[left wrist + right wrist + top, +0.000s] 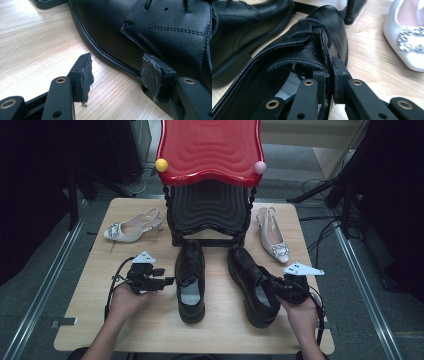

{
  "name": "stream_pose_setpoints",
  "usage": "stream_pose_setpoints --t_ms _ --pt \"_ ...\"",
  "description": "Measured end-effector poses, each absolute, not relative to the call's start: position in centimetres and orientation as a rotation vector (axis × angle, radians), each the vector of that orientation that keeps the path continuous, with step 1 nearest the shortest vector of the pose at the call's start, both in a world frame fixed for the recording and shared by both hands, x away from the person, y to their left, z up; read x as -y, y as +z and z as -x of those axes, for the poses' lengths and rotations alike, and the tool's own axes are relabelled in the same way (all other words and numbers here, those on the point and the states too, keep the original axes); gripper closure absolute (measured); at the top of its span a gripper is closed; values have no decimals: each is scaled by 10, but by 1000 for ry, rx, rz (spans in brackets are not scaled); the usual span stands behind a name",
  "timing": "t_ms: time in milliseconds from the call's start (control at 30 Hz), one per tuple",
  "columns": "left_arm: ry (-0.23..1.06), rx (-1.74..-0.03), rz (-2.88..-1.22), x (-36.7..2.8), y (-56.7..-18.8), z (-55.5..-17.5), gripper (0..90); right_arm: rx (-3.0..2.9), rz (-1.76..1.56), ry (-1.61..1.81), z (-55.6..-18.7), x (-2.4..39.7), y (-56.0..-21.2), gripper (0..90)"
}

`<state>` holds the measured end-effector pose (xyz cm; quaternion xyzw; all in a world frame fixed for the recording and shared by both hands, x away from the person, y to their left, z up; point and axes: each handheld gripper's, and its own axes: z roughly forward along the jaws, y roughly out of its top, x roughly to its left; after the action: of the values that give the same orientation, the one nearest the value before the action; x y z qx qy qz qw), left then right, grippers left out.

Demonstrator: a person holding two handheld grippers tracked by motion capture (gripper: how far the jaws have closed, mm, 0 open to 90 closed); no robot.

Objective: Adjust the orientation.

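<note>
Two black lace-up shoes stand side by side on the wooden table [150, 330]. My right gripper [276, 287] [329, 77] is shut on the side wall of the right black shoe [250, 282] [287, 60], one jaw inside its opening and one outside. My left gripper [167, 281] [116, 72] stands open just left of the left black shoe [190, 277] [150, 32]. One of its pads [150, 72] touches the shoe's side while the other hangs over bare wood.
A red and black tiered stand [210, 165] rises at the table's back middle. A white slingback heel [132, 226] lies at the back left, another [272, 236] [409, 37] at the back right. Dark equipment and cables ring the table.
</note>
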<state>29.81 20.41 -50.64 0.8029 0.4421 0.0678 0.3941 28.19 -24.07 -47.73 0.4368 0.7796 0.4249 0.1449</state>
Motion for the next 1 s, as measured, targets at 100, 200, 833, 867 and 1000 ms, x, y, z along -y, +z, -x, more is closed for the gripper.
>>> stream_pose_setpoints --t_ms 100,200,833,867,1000 --pt "174 -1121 -2038 -204 -506 -298 426 -2264 -1243 1199 -285 232 -474 849" --pt "170 -1118 -2036 -204 -506 -297 426 -2261 -1208 1179 -288 219 -471 848" --pt "169 -1114 -2047 -200 -508 -294 438 -2322 -1129 1107 -294 150 -482 805" --pt "170 -1113 -2046 -200 -508 -294 439 -2328 -1142 1121 -294 149 -483 800" --pt "167 -1108 -2052 -198 -509 -293 443 -2333 -1150 1154 -293 145 -486 780"
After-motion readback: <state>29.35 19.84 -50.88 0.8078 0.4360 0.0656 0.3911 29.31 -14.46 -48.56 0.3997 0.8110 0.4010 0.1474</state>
